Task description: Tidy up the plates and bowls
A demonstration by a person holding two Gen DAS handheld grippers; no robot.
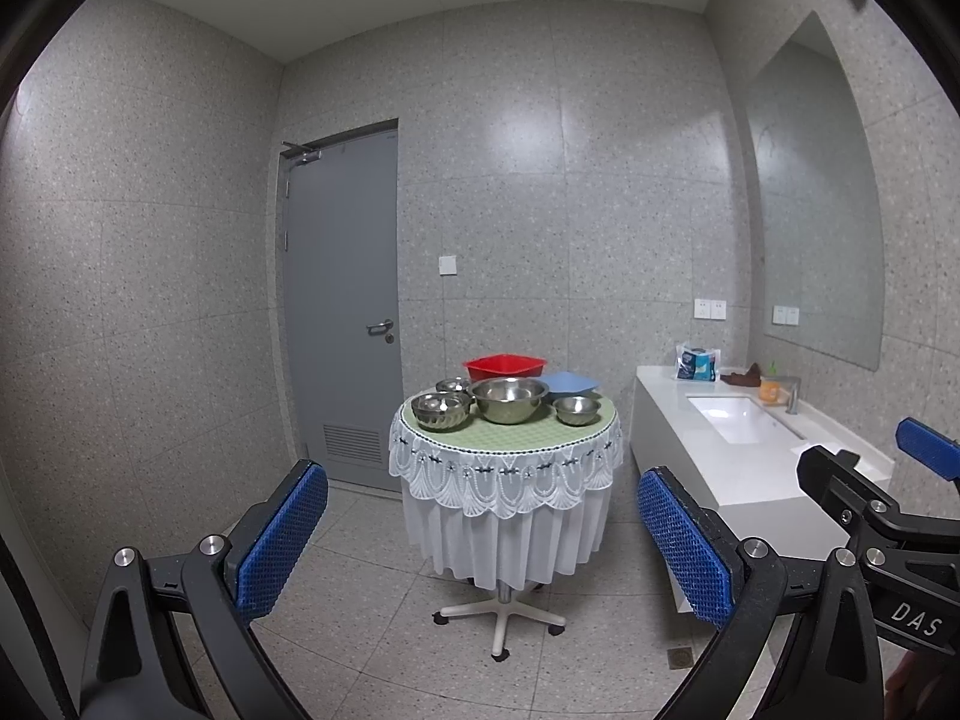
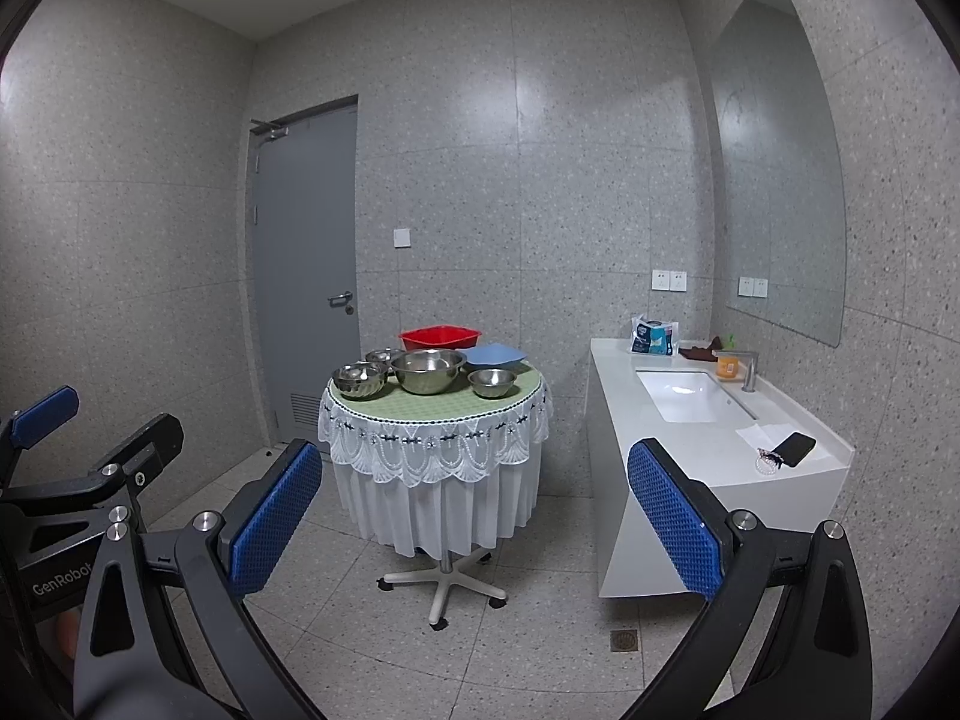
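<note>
A small round table with a green cloth and white lace skirt stands some way ahead. On it are a large steel bowl, a ribbed steel bowl at the left, a small steel bowl at the right, and another small one behind. A red basin and a blue plate sit at the back. My left gripper and right gripper are both open, empty and far from the table.
A white sink counter runs along the right wall, with a tissue pack, an orange cup, a tap and a phone. A grey door is behind the table. A floor drain lies by the counter.
</note>
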